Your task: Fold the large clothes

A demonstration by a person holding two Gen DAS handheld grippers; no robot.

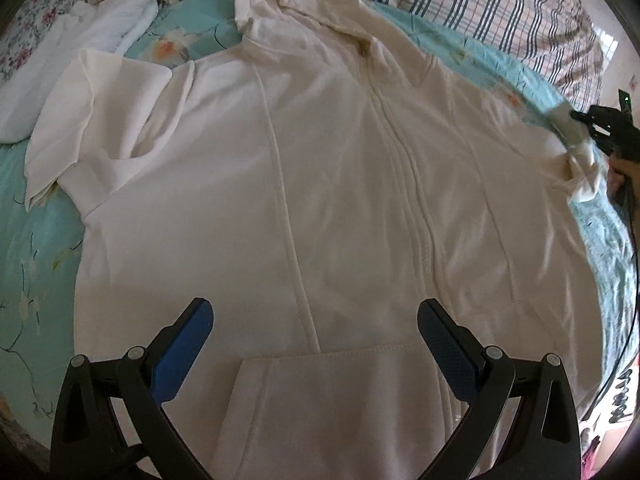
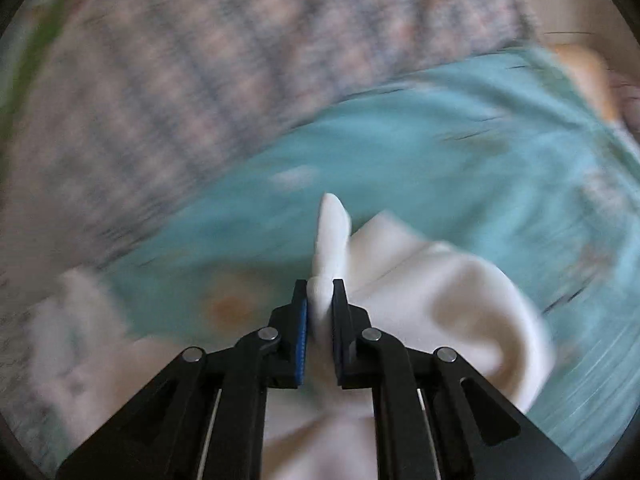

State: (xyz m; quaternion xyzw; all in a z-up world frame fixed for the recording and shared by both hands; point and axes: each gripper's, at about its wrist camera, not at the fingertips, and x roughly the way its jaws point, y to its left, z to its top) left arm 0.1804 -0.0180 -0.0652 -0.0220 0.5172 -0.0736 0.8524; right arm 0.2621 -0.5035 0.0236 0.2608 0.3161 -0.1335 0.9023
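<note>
A cream-white zip-front hooded jacket (image 1: 304, 184) lies spread flat, front up, across the middle of the bed with the turquoise floral sheet (image 1: 36, 264), its hood toward the striped plaid pillows (image 1: 500, 4) at the head edge. The left gripper (image 1: 314, 322) hovers released over the hem pocket, jaws wide, nothing between them. The right gripper (image 2: 320, 300) is clenched on a bunched fold of the jacket's sleeve (image 2: 420, 292) near the bed's right edge. The pinch looks thin, with only a narrow ridge of cloth between the pads, so a fast pull could slip it free. Unpinned, the body may drag and wrinkle. A folded white garment (image 1: 80, 52) sits at the far left corner.
</note>
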